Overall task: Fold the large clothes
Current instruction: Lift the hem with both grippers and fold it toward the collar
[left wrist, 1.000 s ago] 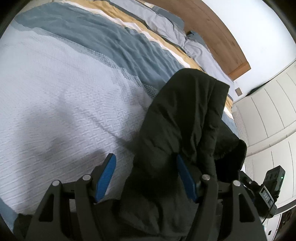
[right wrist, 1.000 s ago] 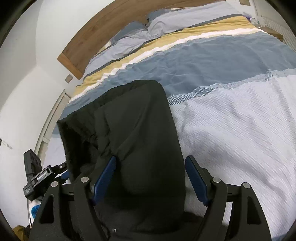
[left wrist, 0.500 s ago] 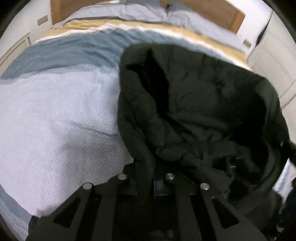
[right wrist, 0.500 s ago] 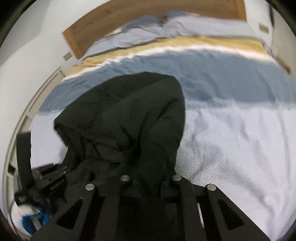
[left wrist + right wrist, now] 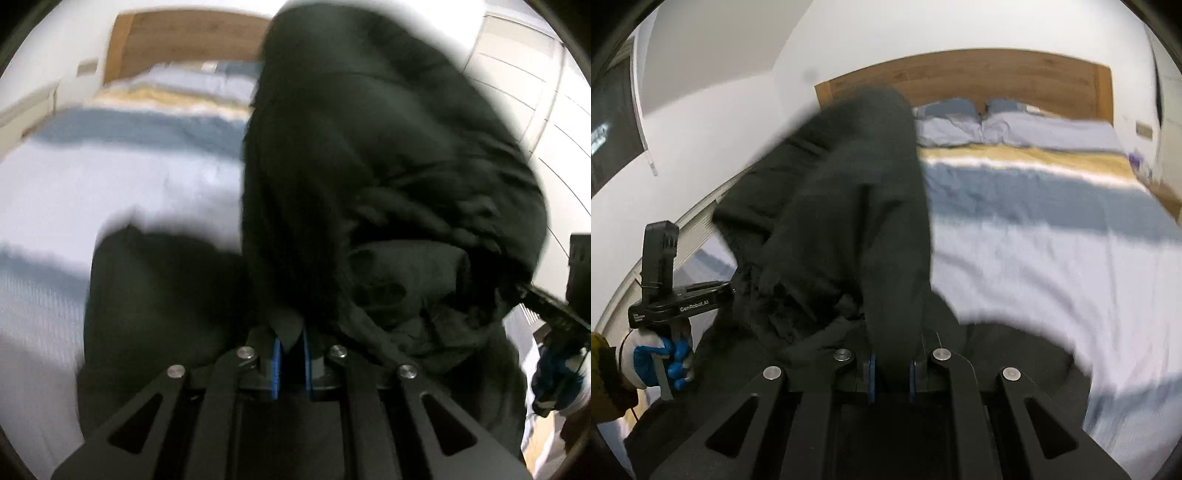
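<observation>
A large black padded jacket (image 5: 369,166) hangs lifted in front of both cameras, blurred by motion. My left gripper (image 5: 290,360) is shut on a fold of its fabric, blue pads pressed close together. My right gripper (image 5: 891,376) is likewise shut on another part of the black jacket (image 5: 849,206), the cloth bunched between its blue pads. In the right wrist view the left gripper (image 5: 676,295) shows at the left, held by a gloved hand (image 5: 653,358). Part of the jacket trails down onto the bed (image 5: 1052,266).
The bed has a white, blue and yellow striped cover (image 5: 110,155), grey pillows (image 5: 997,122) and a wooden headboard (image 5: 997,81). White cupboard doors (image 5: 535,92) stand at the right of the left wrist view. White wall fills the rest.
Both grippers closed on the jacket, then lifted it off the bed and swung it; the cameras now face the headboard and the jacket fills much more of each view.
</observation>
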Action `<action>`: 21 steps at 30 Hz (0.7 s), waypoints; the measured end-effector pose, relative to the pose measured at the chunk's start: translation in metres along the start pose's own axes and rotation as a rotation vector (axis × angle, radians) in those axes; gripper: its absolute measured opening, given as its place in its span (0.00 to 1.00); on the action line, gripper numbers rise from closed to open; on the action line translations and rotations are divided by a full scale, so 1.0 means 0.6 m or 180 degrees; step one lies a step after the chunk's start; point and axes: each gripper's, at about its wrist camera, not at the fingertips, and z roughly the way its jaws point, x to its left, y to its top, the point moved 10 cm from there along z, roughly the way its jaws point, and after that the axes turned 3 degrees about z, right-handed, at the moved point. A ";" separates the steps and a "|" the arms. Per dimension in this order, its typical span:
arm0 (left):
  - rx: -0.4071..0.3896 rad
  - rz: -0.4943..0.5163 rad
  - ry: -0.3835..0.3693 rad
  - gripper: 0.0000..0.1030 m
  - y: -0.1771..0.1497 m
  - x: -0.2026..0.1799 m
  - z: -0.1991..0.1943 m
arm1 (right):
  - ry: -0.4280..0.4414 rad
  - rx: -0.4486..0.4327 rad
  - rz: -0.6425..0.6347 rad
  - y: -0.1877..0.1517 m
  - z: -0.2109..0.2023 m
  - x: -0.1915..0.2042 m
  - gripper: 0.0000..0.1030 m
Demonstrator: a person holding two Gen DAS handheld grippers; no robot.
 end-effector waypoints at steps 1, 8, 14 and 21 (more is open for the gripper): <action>0.0080 -0.0101 -0.0026 0.08 -0.034 0.010 -0.001 | -0.0021 0.0082 0.0113 -0.027 0.007 -0.010 0.12; 0.0264 -0.0316 0.0047 0.08 -0.129 0.048 -0.029 | -0.0247 0.0258 0.0584 -0.116 0.030 -0.069 0.15; 0.0381 -0.0341 0.0104 0.09 -0.141 0.046 -0.086 | -0.0358 0.0306 0.0659 -0.136 -0.019 -0.070 0.36; 0.0452 -0.0292 0.0334 0.27 -0.141 0.053 -0.208 | -0.0552 0.0369 0.0607 -0.139 -0.103 -0.067 0.48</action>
